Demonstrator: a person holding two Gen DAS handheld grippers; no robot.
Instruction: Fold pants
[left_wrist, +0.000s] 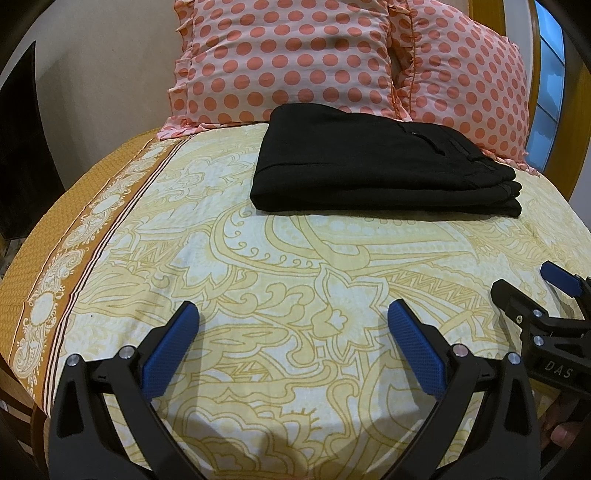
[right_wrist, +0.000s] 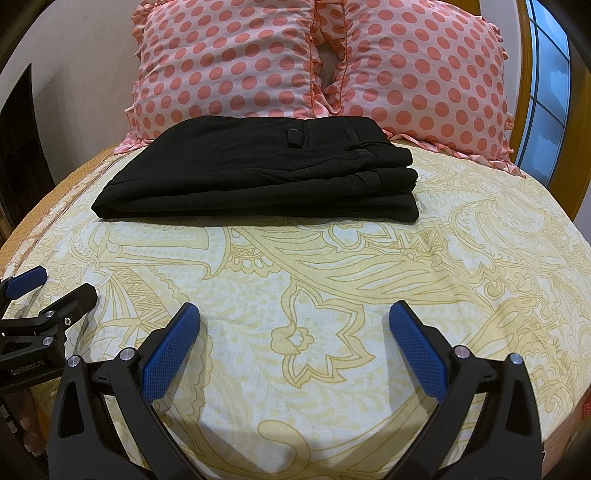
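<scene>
Black pants (left_wrist: 373, 162) lie folded in a flat stack on the yellow patterned bedsheet (left_wrist: 258, 258), just in front of the pillows. They also show in the right wrist view (right_wrist: 258, 173). My left gripper (left_wrist: 293, 314) is open and empty, hovering over the sheet well short of the pants. My right gripper (right_wrist: 295, 314) is open and empty too, at the same distance from the pants. The right gripper shows at the right edge of the left wrist view (left_wrist: 532, 291). The left gripper shows at the left edge of the right wrist view (right_wrist: 55, 288).
Two pink pillows with orange dots (left_wrist: 288, 62) (right_wrist: 417, 74) lean against the wall behind the pants. A wooden bed frame (right_wrist: 521, 70) and a window stand at the right. The sheet's brown border (left_wrist: 55, 295) marks the bed's left edge.
</scene>
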